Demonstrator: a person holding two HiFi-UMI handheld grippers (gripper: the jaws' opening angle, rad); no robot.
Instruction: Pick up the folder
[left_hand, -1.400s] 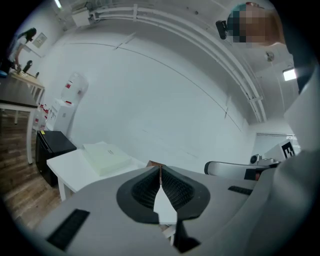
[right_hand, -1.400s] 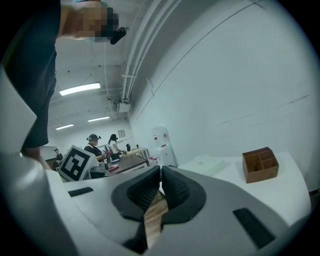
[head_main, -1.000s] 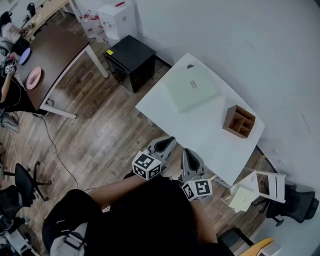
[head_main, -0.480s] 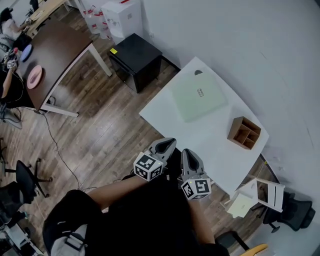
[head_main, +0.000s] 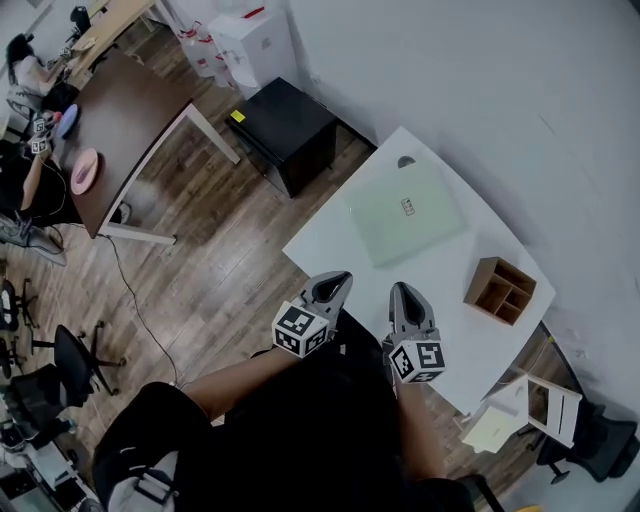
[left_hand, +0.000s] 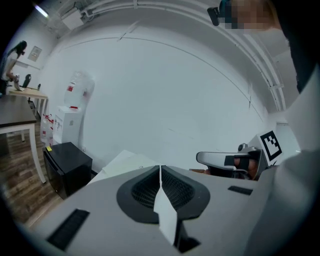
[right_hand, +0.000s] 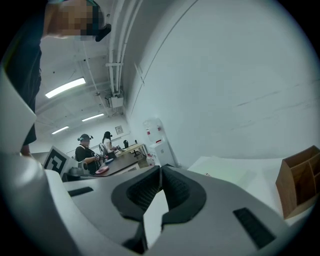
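Left claw (head_main: 334, 282) and right claw (head_main: 406, 291) both clenched, empty, at near edge of desk (head_main: 330, 245). Folder (head_main: 405, 212) lies flat further in, well apart from both

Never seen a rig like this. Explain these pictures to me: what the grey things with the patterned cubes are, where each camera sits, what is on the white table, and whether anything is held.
There is no robot here. A person holds a hand tool with two jaws in each hand. The patterned cubes are part of those tools.

The head view comes from a camera on the person's head, looking down. It shows the left gripper and the right gripper.

The other two pictures come from a camera riding on each gripper, looking along its jaws.

On the white table lie a pale green folder and a wooden organizer with compartments.

Both grippers have their jaws together and hold nothing. Neither touches the folder.
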